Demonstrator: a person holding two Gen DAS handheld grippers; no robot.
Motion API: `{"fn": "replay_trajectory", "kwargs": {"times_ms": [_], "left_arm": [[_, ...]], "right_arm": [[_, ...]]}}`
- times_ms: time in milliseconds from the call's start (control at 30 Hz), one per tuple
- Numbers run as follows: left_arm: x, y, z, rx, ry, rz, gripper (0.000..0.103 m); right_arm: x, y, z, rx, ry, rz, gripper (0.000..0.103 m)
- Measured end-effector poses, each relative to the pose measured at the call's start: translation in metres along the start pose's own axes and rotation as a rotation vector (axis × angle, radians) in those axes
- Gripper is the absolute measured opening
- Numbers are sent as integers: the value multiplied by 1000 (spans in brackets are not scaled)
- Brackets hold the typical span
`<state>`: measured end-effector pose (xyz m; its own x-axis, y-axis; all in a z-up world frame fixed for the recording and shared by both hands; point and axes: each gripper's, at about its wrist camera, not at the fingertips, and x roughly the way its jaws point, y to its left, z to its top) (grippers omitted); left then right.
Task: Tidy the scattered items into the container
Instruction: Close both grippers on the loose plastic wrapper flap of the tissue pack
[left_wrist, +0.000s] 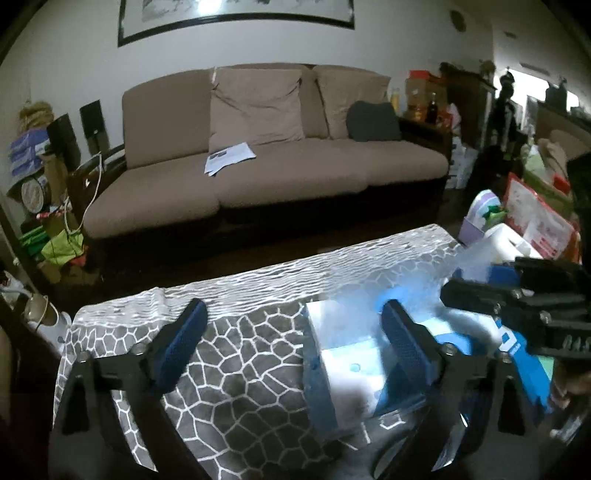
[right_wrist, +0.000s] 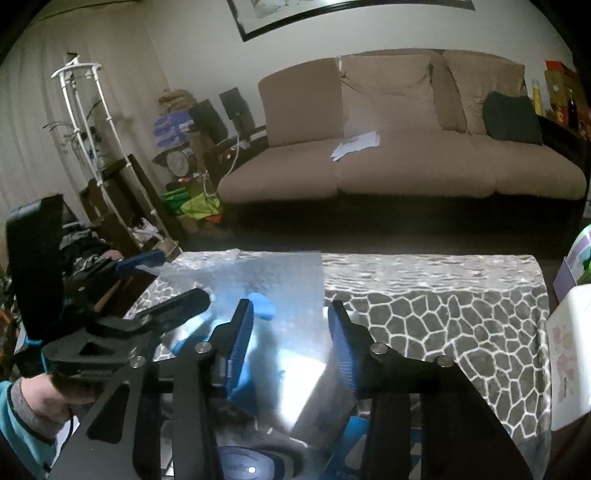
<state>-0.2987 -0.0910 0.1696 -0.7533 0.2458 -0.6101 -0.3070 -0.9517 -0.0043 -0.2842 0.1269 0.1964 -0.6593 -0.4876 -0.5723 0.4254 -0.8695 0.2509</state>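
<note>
The left tool (left_wrist: 293, 332) hangs over the bench (left_wrist: 236, 369) with its two blue pads wide apart, gripping nothing. Its right pad sits just inside the clear container (left_wrist: 343, 365), probably to steady the box for loading (a judgement). One container shows, translucent with blue edges, lying between the two tools and partly under each.

The right tool (right_wrist: 291, 332) reaches into it from the other side. Its jaws stand moderately open around a pale sheet or wall, but whether they pinch it I cannot tell. One blue item (right_wrist: 263, 305) lies just ahead of its left pad — inside the container, it seems. Other contents are blurred — uncountable.
</note>
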Motion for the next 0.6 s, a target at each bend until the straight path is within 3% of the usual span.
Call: {"fn": "replay_trajectory", "kwargs": {"times_ms": [67, 333, 467, 500, 533, 600], "left_arm": [[1, 2, 1, -22, 12, -41, 74], [4, -10, 9, 22, 22, -44, 75], [8, -5, 10, -9, 26, -76, 73], [8, -4, 9, -17, 26, -97, 58], [9, -3, 7, -24, 35, -139, 30], [10, -6, 5, -35, 52, -148, 26]], "right_arm": [[1, 8, -3, -39, 1, -22, 35], [-3, 6, -6, -29, -23, -40, 34], [-5, 5, -9, -24, -28, -25, 21], [-5, 5, -9, -24, -26, -24, 21], [-6, 4, -9, -11, -25, -7, 21], [-8, 3, -8, 15, -32, 2, 19]]}}
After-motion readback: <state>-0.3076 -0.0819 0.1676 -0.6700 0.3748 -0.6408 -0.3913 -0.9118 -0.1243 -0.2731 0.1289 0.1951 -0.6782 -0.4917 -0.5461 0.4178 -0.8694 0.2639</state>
